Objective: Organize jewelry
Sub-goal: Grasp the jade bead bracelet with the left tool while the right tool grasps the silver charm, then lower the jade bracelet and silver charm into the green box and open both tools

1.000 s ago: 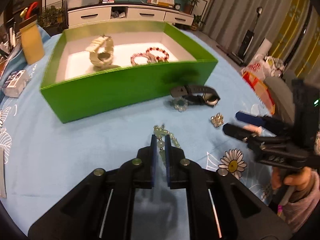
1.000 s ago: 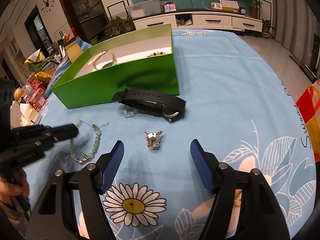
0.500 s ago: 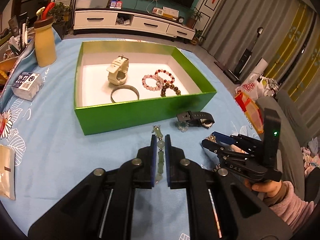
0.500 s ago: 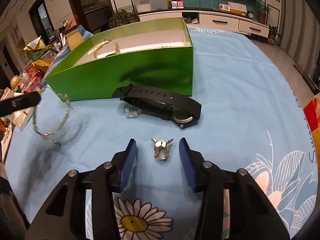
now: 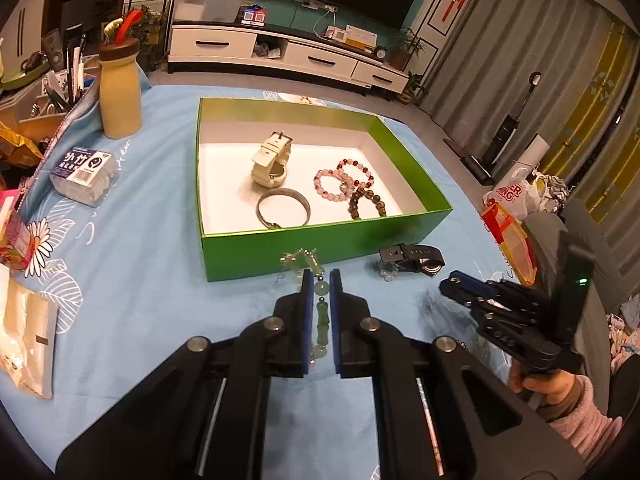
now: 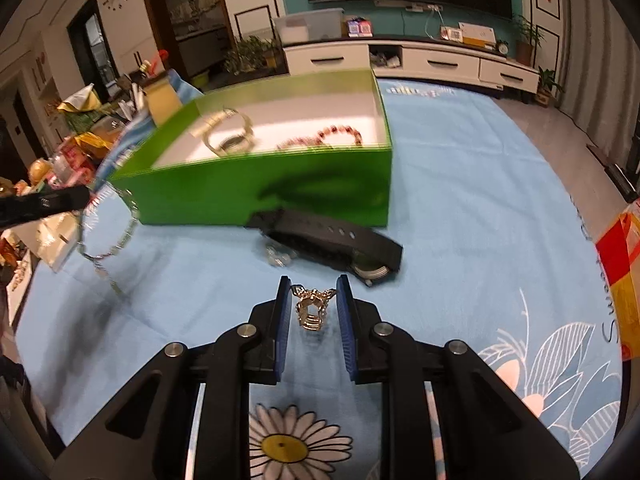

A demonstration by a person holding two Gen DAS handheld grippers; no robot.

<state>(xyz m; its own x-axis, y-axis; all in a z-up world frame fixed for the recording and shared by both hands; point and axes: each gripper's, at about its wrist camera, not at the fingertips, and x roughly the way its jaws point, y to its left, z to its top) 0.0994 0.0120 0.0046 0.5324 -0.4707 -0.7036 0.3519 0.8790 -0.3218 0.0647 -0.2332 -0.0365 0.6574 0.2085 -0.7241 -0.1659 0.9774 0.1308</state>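
Note:
My left gripper is shut on a pale green bead necklace and holds it in the air before the green box; the necklace hangs from it in the right wrist view. The box holds a cream watch, a metal bangle and bead bracelets. My right gripper has its jaws narrowed around a gold ring on the blue cloth, with small gaps on both sides. A black watch and a small clear bead piece lie by the box.
A yellow bottle, a tissue pack and packets lie on the left of the table. Clutter sits at the far left edge. A red and yellow bag is off the right edge.
My left gripper has lifted the necklace off the cloth and risen toward the box. My right gripper has moved forward over the gold ring and its jaws have closed in around it.

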